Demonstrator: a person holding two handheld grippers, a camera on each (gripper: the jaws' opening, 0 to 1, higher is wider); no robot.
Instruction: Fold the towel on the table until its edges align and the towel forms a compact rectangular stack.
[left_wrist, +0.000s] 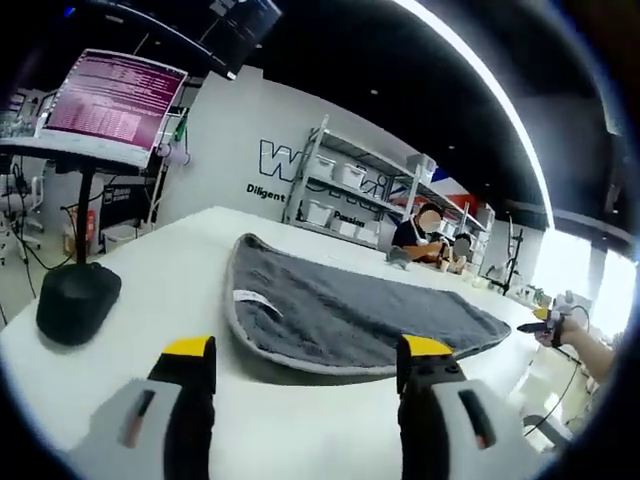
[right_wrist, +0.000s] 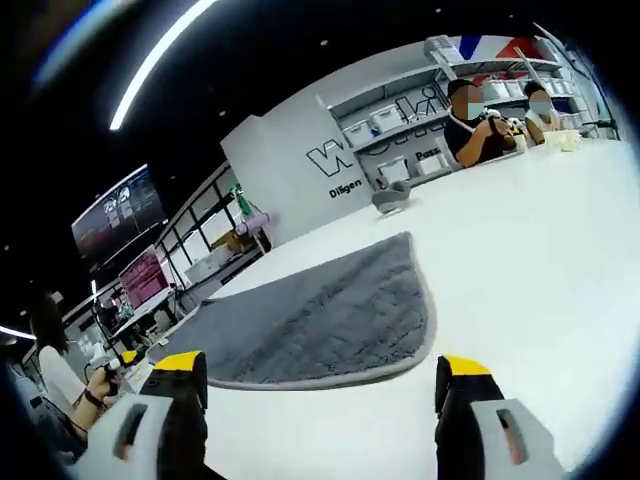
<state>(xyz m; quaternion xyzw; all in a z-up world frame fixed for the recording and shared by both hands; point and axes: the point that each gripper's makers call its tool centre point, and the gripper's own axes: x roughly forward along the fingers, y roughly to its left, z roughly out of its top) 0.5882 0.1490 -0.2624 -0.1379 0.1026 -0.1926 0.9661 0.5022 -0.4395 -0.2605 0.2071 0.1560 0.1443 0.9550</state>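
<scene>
Both sets of yellow-tipped fingers are spread wide and empty, the left gripper (left_wrist: 305, 362) and the right gripper (right_wrist: 322, 378) each hovering just short of the towel's near edge above the white surface (left_wrist: 180, 270). The grey towel (left_wrist: 350, 315) lies flat and unfolded on that surface, plush, with a pale trimmed border, rounded corners and a small white label near one edge. Beyond it, a monitor (left_wrist: 112, 100) on a black round-based stand sits on the surface, white storage shelves (left_wrist: 350, 190) line the lettered wall, and seated people (right_wrist: 480, 125) work at the far end.

white wall (left_wrist: 215, 140), shelving (left_wrist: 350, 195), ceiling light strip (left_wrist: 480, 80)
</scene>
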